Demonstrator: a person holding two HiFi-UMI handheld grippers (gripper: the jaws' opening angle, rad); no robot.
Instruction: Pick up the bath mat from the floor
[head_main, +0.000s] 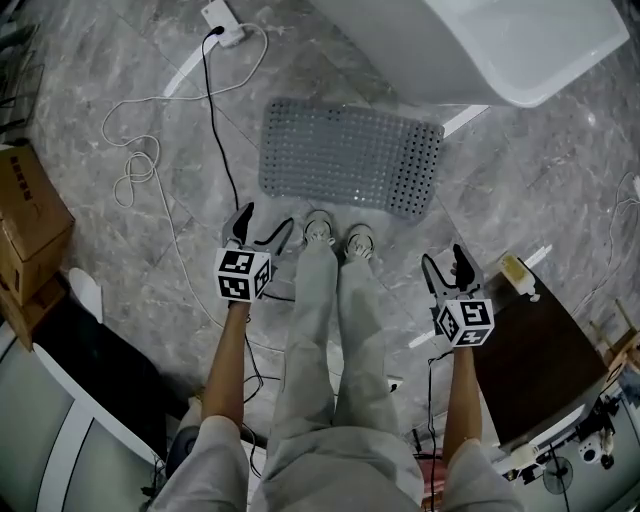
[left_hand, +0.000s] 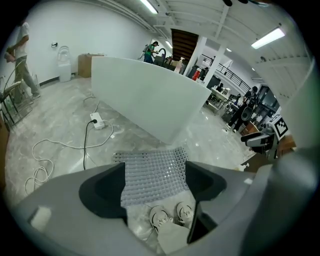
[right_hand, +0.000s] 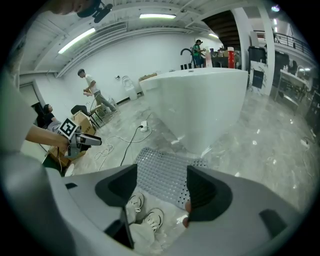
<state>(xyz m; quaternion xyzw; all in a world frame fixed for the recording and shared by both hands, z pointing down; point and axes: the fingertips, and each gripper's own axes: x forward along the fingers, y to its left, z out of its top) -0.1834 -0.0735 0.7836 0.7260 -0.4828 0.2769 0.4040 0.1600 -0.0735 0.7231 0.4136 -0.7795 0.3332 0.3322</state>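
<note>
Grey bath mat (head_main: 350, 157) beyond parted fingers (head_main: 241, 222)

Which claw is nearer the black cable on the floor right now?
Left. The left claw hangs just beside the black cable, off the bath mat at its near left corner. The right claw is beyond the person's legs, off the mat's near right corner.

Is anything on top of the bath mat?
Nothing rests on the bath mat; its perforated top is bare. Shoes stand beside its near edge. The floor beneath is hidden.
</note>
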